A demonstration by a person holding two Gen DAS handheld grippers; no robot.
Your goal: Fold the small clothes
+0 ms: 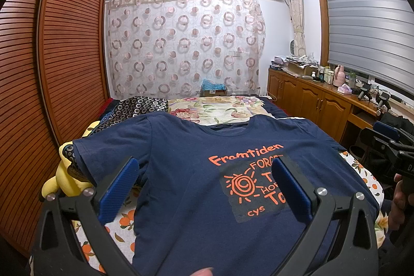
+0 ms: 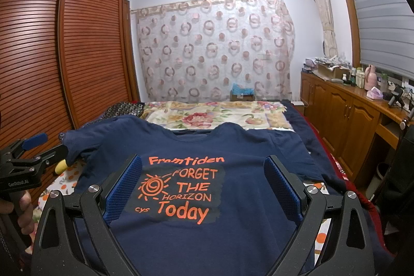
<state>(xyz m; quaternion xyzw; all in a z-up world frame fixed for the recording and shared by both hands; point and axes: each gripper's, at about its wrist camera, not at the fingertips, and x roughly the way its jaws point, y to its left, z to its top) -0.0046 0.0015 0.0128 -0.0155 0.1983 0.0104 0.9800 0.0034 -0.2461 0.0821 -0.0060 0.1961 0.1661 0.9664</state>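
Note:
A navy blue T-shirt (image 1: 186, 172) with an orange sun and lettering lies spread flat, front up, on the bed, neck pointing away; it also shows in the right wrist view (image 2: 233, 237). My left gripper (image 1: 205, 172) is open and empty, held above the shirt's left half. My right gripper (image 2: 203, 170) is open and empty, held above the printed chest. Each gripper appears in the other's view: the right one (image 1: 388, 144) at the right edge, the left one (image 2: 33, 146) at the left edge.
An orange-print sheet (image 1: 121, 224) covers the bed under the shirt. A yellow soft toy (image 1: 64, 180) lies by the left sleeve. A floral blanket (image 2: 212, 115) lies beyond the collar. A slatted wooden wardrobe (image 1: 51, 69) stands left; wooden cabinets (image 2: 349, 118) with clutter stand right.

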